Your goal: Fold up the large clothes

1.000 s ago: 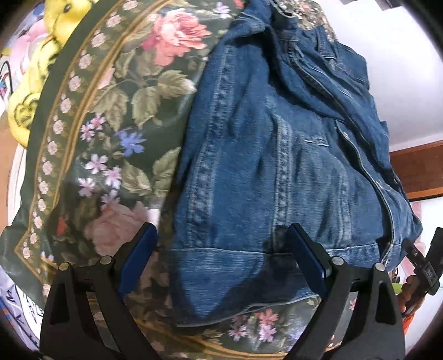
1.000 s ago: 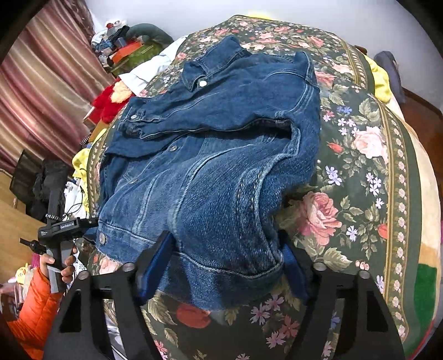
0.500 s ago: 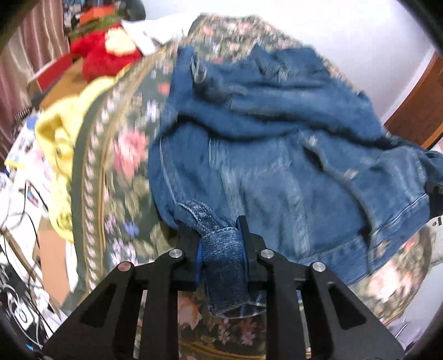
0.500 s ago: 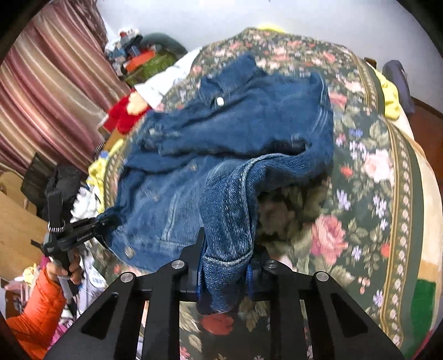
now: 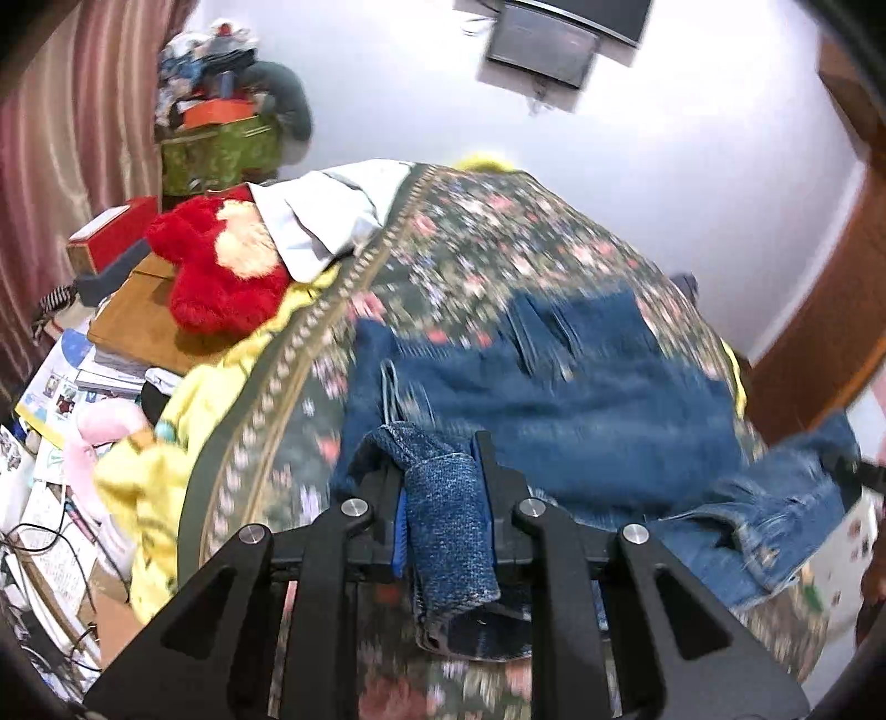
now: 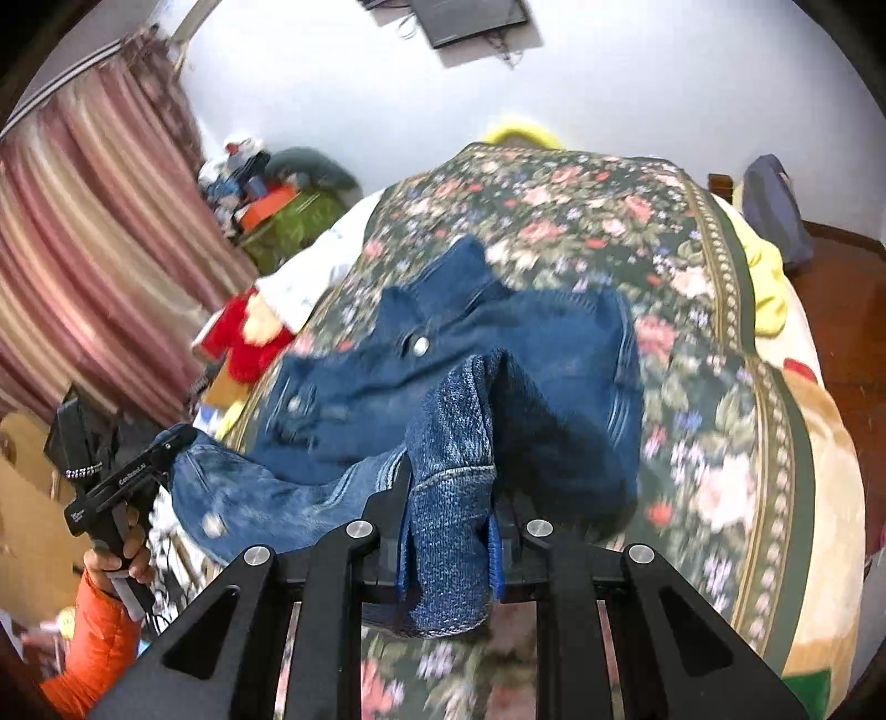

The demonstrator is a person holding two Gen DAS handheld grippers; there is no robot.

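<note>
The dark blue denim jacket [image 6: 531,354] lies spread across the bed covered by a dark green quilt printed with pink roses [image 6: 714,343], its collar and a silver snap button turned toward the far wall, while its near hem is raised off the quilt at two corners. The left tool [image 5: 443,498] is clenched on one bunched corner of the hem, the faded fabric standing up between its black fingers and drooping over toward the camera. The right tool [image 6: 451,518] is likewise clamped tight on the other corner of the hem, a thick fold of denim rising between its blue-lined pads. In the right wrist view the left tool shows at the jacket's left edge, gripped by a hand in an orange sleeve [image 6: 105,626]. Beside the bed on the left lie a fluffy red plush toy [image 5: 221,271], a white pillow [image 5: 326,216] and a crumpled yellow cloth [image 5: 166,459], with books and papers scattered below. Striped pink curtains [image 6: 94,249] hang at the left, and a dark flat screen [image 5: 554,33] is mounted on the white wall beyond the bed.
</note>
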